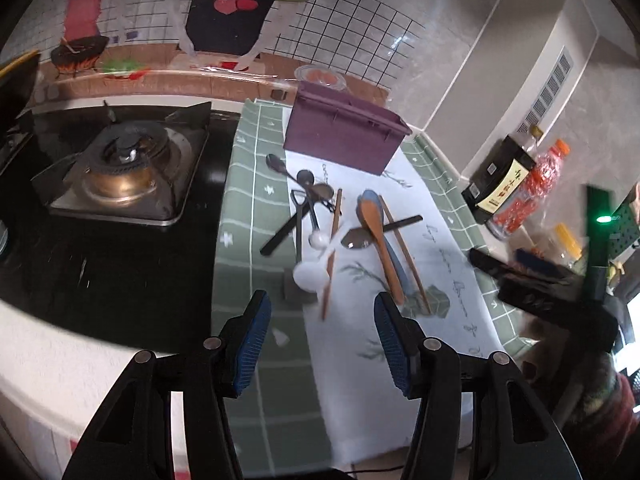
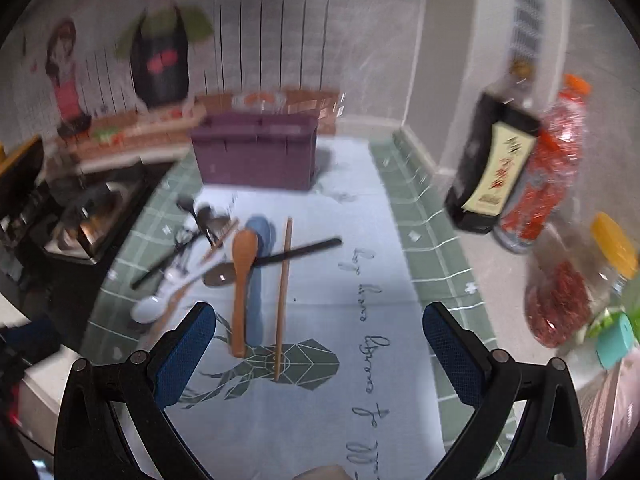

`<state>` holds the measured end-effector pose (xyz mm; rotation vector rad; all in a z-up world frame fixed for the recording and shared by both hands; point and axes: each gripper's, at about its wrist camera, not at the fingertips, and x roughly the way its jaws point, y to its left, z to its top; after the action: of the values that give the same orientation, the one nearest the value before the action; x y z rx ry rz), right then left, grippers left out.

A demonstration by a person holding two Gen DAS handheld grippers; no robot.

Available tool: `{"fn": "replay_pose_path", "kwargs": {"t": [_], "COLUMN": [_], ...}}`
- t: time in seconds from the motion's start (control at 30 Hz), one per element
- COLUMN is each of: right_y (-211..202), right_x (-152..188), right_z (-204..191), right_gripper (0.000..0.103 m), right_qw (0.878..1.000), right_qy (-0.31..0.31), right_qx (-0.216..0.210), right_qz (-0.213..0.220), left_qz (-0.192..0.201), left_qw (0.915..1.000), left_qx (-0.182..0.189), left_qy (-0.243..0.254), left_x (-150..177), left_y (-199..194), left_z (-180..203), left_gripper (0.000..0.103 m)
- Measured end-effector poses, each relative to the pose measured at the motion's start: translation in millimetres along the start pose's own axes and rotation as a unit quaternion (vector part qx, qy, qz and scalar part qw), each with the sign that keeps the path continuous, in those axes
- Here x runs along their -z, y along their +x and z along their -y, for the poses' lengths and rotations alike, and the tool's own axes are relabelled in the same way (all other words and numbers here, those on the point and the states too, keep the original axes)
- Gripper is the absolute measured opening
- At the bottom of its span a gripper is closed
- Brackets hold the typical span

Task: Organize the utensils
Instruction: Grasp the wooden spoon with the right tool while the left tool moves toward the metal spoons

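Kitchen counter under a tiled wall with cartoon decals, and from the left wrist view we've got a gas stove [image 1: 120,168] off to the side and a green checked cloth [image 1: 240,216] with a pale printed mat on top. At the back of the mat sits the purple organizer box [image 1: 340,128]. In front of it, a loose heap: a wooden spoon [image 1: 380,240] lying over a blue spoon [image 1: 366,198], a white spoon [image 1: 310,274], metal spoons [image 1: 308,180], a black utensil handle [image 1: 282,234] and two wooden chopsticks [image 1: 404,252] lying apart. The left gripper [image 1: 322,338] hangs spread wide above the near edge of the pile, nothing between its blue pads [image 1: 252,344].

Over to the right wrist view, blurrier, so take the small details with care. Same box [image 2: 256,152] straight ahead, same scatter on the mat: wooden spoon [image 2: 242,280] across the blue one [image 2: 258,276], one chopstick [image 2: 282,300] running toward the camera, white spoon [image 2: 150,308] off to the side. A dark bottle [image 2: 488,164] and a red-labelled bottle [image 2: 544,172] stand by the wall. The right gripper [image 2: 320,348] is splayed open too, empty, hovering short of the utensils.

As for progress: every utensil in sight lies out on the mat. I can't see inside the box, but this looks like the very start, with the whole pile left to sort.
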<state>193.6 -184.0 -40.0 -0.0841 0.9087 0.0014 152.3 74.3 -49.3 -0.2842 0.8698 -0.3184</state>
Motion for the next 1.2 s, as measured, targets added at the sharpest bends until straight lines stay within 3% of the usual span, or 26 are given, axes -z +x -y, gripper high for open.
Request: {"fn": "replay_pose_path", "kwargs": {"t": [0.1, 0.17, 0.23, 0.37, 0.5, 0.53, 0.63, 0.8, 0.87, 1.07, 1.13, 1.2], "right_y": [32, 47, 59, 72, 99, 109, 133, 139, 137, 114, 101, 93], "right_x": [-4, -6, -8, -18, -37, -42, -52, -58, -57, -53, -54, -55], "right_z": [-3, -6, -7, -19, -32, -34, -41, -57, -60, -22, 1, 20], "right_gripper": [0.096, 0.064, 0.049, 0.05, 0.052, 0.052, 0.052, 0.051, 0.029, 0.028, 0.028, 0.028], "right_qw": [0.999, 0.998, 0.996, 0.995, 0.993, 0.992, 0.989, 0.991, 0.991, 0.992, 0.993, 0.993], "right_qy": [0.007, -0.003, -0.006, -0.023, -0.031, -0.022, -0.007, -0.035, -0.056, -0.021, 0.005, 0.022], "right_qx": [-0.002, -0.013, -0.029, -0.061, -0.087, -0.095, -0.109, -0.098, -0.089, -0.095, -0.096, -0.09], "right_qz": [-0.035, -0.058, -0.081, -0.081, -0.077, -0.084, -0.098, -0.086, -0.086, -0.078, -0.071, -0.068], "left_qz": [-0.02, -0.038, -0.037, -0.026, -0.027, -0.038, -0.044, -0.049, -0.053, -0.112, -0.136, -0.164], "left_qw": [0.9998, 0.9992, 0.9989, 0.9983, 0.9967, 0.9958, 0.997, 0.9985, 0.9982, 0.9933, 0.9882, 0.9801], "left_qx": [0.009, 0.003, -0.012, -0.046, -0.075, -0.078, -0.062, -0.023, -0.029, -0.01, -0.017, -0.013], "left_qy": [0.002, 0.008, 0.028, 0.022, -0.016, -0.03, -0.016, 0.001, 0.009, 0.025, 0.069, 0.111], "left_x": [-13, -17, -23, -36, -43, -42, -40, -40, -42, -61, -69, -73], "left_y": [15, 21, 26, 32, 39, 39, 37, 34, 38, 73, 91, 109], "left_z": [-14, -17, -14, -18, -32, -37, -36, -26, -21, -12, 4, 20], "left_gripper": [0.058, 0.058, 0.058, 0.056, 0.037, 0.037, 0.025, 0.025, 0.025, 0.03, 0.039, 0.043]}}
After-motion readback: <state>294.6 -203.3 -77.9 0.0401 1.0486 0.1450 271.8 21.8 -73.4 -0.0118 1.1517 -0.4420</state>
